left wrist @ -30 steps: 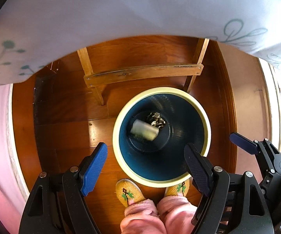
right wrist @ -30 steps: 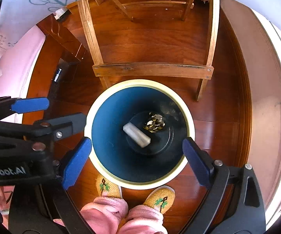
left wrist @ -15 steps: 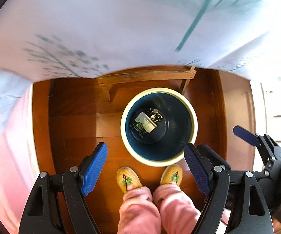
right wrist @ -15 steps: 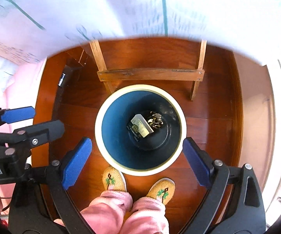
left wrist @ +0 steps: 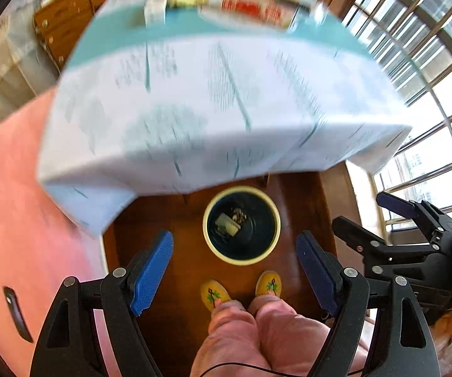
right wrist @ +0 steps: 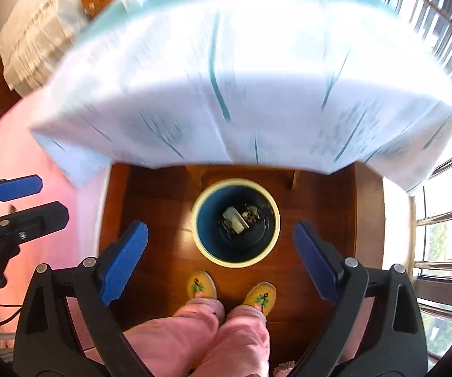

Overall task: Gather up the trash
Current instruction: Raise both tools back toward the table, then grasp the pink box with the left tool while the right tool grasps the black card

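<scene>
A blue bin with a cream rim (left wrist: 207,235) (right wrist: 194,235) stands on the wooden floor far below both grippers. At its bottom lie a pale carton (left wrist: 227,224) (right wrist: 234,220) and a small heap of crumpled scraps (left wrist: 239,214) (right wrist: 251,213). My left gripper (left wrist: 235,267) is open with nothing between its blue pads, high above the bin. The right gripper (right wrist: 221,257) is likewise open and empty. Each gripper also shows at the edge of the other's view: the right gripper (left wrist: 367,220) and the left gripper (right wrist: 50,198).
A table under a white cloth with teal leaf print (left wrist: 201,110) (right wrist: 241,78) overhangs the bin; blurred packets (left wrist: 244,3) lie on its top. A person's pink trouser legs and yellow slippers (left wrist: 216,293) (right wrist: 202,286) stand before the bin. Pink fabric (left wrist: 12,204) lies left, windows (left wrist: 430,47) right.
Both grippers have risen a long way, so the bin looks much smaller and the tabletop with its packets has come into view. The dropped carton has settled at the bin's bottom.
</scene>
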### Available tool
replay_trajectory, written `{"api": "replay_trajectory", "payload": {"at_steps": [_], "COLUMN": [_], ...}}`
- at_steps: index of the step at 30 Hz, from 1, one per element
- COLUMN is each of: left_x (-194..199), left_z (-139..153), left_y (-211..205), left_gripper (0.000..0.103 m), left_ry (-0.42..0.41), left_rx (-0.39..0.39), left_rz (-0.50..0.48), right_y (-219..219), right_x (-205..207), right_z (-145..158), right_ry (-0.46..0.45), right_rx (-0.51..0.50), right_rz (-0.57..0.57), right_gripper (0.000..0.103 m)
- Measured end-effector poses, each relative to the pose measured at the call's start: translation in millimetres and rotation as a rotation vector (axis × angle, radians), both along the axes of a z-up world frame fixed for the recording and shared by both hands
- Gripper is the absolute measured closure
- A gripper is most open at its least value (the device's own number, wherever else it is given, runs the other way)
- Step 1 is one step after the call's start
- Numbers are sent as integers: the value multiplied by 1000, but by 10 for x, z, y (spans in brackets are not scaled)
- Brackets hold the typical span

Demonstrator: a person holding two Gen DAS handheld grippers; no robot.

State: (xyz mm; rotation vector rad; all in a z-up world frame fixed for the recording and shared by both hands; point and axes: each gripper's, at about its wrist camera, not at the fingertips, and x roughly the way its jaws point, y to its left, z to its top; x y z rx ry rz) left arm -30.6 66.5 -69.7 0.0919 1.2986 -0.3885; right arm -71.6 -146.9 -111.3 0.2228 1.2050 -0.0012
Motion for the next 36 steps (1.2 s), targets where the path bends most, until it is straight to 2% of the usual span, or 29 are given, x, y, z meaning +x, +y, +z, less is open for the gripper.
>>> {"api": "replay_trajectory", "payload": {"at_steps": [7, 11, 16, 18, 22, 29, 36], "left_x": [170, 277, 482, 552, 731, 1079, 1771], "left_z": [876, 1210, 1429, 1465, 1406, 1154, 905], "left_y": [89, 98, 144, 154, 128, -111, -460], "left_gripper": [21, 21, 21, 22, 27, 29, 29], "left_ry": [-136, -202, -265, -274, -248, -211, -149], "left_rx": [-57, -88, -96, -97, -94, -62, -60], "left_rz": [-24, -32, 3, 20, 53, 81, 244], "right_y": [59, 23, 4, 16, 12, -188, -404], "right_x": [38, 139, 292, 366, 543, 1067, 1930], "right_z": [941, 1353, 1818, 1918, 2022, 1825, 1467], "right_ry": [-138, -211, -286, -300, -307, -292, -329], "right_rx": [-18, -42, -47, -53, -87, -150, -293], "right_rz": [-46, -69, -74, -70, -46, 33, 247], "right_gripper": [10, 10, 11, 11, 18, 33, 34]}}
